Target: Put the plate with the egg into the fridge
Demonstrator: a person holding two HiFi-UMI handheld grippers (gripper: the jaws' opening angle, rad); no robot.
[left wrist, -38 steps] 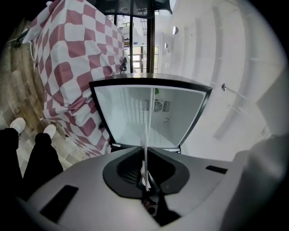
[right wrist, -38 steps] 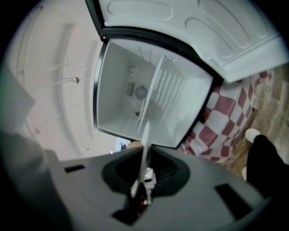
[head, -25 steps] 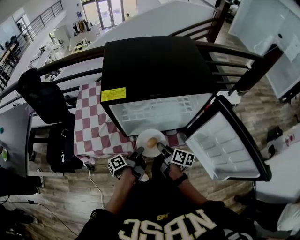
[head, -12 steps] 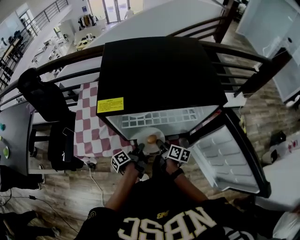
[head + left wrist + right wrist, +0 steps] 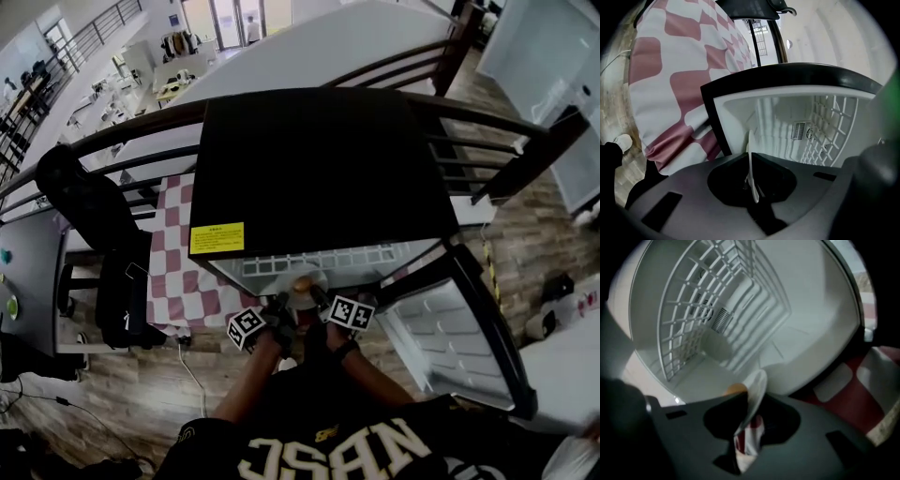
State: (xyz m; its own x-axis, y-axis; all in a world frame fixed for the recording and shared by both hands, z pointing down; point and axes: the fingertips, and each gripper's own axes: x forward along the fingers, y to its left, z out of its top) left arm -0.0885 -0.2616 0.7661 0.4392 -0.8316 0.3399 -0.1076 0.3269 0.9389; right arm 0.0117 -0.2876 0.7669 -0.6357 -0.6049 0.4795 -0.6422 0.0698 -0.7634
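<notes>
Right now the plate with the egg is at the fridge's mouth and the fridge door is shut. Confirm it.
No: the fridge door stands open, as the head view shows. The plate with the egg is at the mouth of the fridge.

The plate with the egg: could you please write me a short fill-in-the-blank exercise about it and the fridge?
1. The door of the fridge stands ____.
2. The label on top of the fridge is ____.
3. The jaws of the left gripper are shut on the ____ of the plate.
4. The plate holds ____ egg.

Missing words: open; yellow; rim; one.
</notes>
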